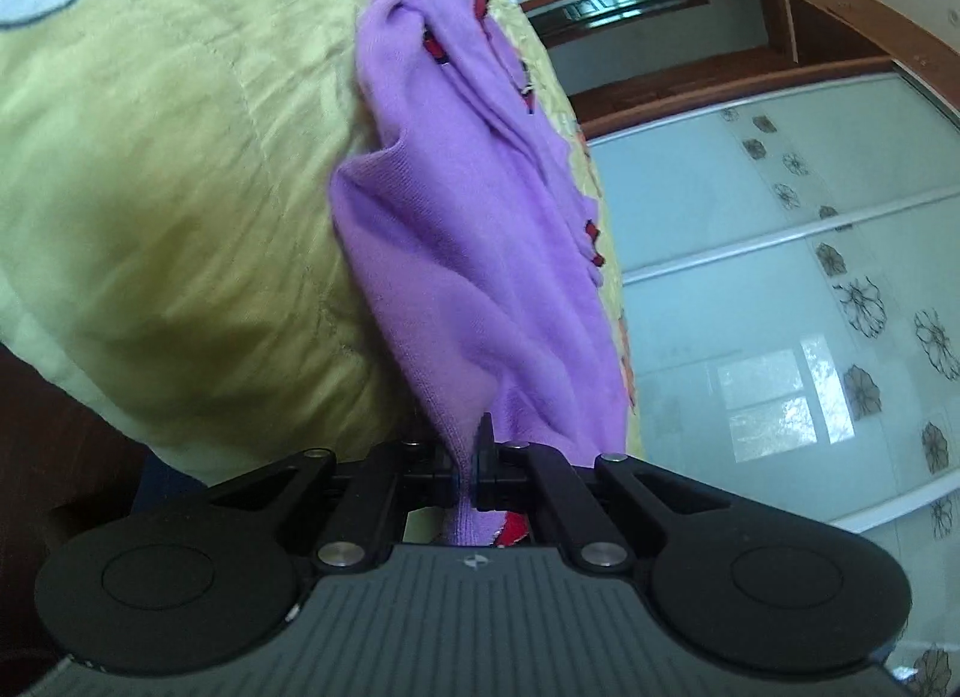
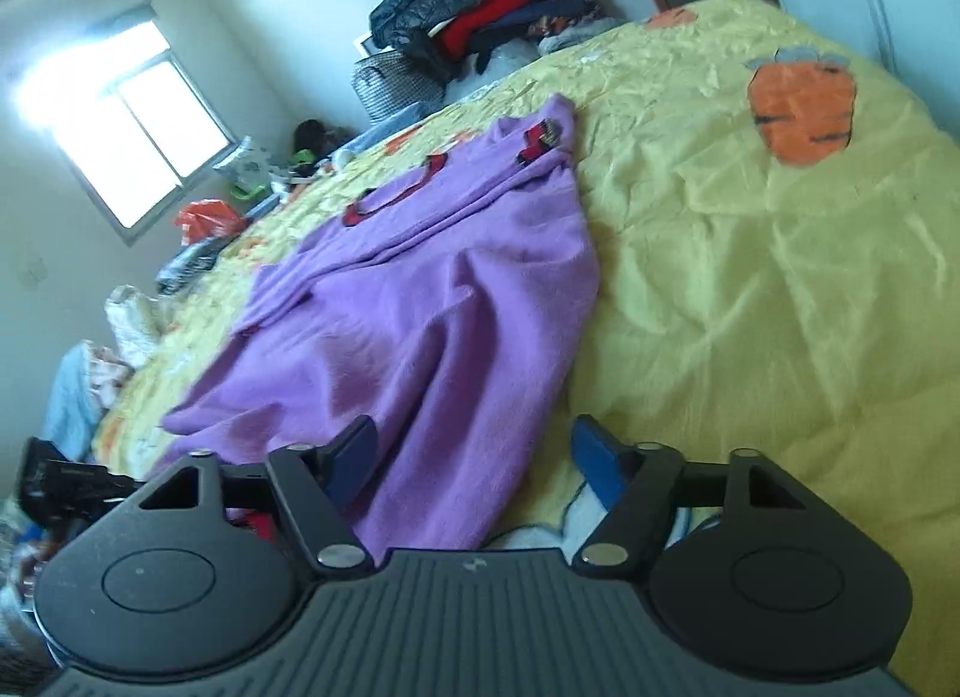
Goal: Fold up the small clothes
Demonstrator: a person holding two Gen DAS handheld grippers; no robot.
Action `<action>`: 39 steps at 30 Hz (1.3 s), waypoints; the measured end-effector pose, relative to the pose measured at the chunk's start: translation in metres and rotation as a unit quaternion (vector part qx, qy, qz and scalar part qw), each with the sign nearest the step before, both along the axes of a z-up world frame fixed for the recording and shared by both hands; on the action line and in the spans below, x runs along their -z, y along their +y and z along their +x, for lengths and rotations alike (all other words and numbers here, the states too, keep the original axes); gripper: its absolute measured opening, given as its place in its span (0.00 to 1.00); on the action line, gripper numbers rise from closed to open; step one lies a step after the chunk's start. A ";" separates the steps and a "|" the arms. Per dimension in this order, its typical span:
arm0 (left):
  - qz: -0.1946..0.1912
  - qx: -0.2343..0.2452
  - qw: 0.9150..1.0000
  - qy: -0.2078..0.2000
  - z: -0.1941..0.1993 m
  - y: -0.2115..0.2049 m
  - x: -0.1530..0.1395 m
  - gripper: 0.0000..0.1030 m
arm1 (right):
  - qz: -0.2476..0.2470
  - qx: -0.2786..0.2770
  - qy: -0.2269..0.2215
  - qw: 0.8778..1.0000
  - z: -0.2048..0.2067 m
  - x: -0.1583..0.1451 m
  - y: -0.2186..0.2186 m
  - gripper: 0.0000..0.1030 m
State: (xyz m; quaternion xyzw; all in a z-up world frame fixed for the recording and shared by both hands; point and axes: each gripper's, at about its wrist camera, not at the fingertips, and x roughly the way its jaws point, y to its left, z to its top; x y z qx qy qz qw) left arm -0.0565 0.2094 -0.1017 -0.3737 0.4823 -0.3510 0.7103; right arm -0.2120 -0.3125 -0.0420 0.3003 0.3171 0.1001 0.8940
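The purple garment (image 2: 420, 301) lies on the bed (image 2: 750, 277): left gripper (image 1: 477, 457) pinches its hem; right gripper (image 2: 471, 457), fingers apart and empty, should grip the near edge squarely.

The purple garment (image 1: 480, 253) is soft, matt knit cloth with a slightly fuzzy nap and red-and-black trim. The yellow-green bedspread (image 2: 750, 289) under it is thin, crinkled quilted cloth with stitched lines and a flat orange patch (image 2: 801, 112) sewn on. The left gripper (image 1: 474, 457) and right gripper (image 2: 471, 457) are matt black plastic with ribbed grey bodies and shiny metal pivot pins; the right one carries smooth blue pads (image 2: 594, 466). The wardrobe doors (image 1: 780, 277) look like glossy frosted glass in pale metal framing, beside polished brown wood trim (image 1: 780, 7).
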 end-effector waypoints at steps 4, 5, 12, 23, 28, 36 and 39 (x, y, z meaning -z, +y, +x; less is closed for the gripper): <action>0.006 0.004 1.000 -0.010 -0.001 0.007 -0.007 0.02 | 0.037 -0.014 -0.006 0.999 0.007 0.013 0.011 0.32; 0.004 0.004 1.000 -0.006 0.000 0.009 -0.006 0.02 | 0.057 -0.018 -0.003 0.998 0.011 0.019 0.012 0.03; -0.020 0.042 0.998 -0.039 -0.005 -0.007 -0.027 0.02 | -0.195 0.010 -0.081 0.977 -0.006 -0.013 0.066 0.03; 0.049 0.092 0.993 -0.047 -0.033 0.001 -0.031 0.02 | -0.481 0.003 -0.045 0.876 -0.042 -0.036 0.064 0.03; 0.064 0.089 0.994 -0.027 -0.038 0.003 0.008 0.03 | -0.271 -0.001 0.001 0.963 -0.045 -0.022 0.010 0.10; 0.054 0.117 0.991 -0.046 -0.048 -0.014 0.032 0.39 | -0.095 0.040 -0.050 0.993 -0.074 -0.010 -0.039 0.76; 0.046 0.120 0.991 -0.040 -0.050 -0.022 0.040 0.41 | -0.099 0.040 -0.028 0.994 -0.071 -0.006 -0.036 0.76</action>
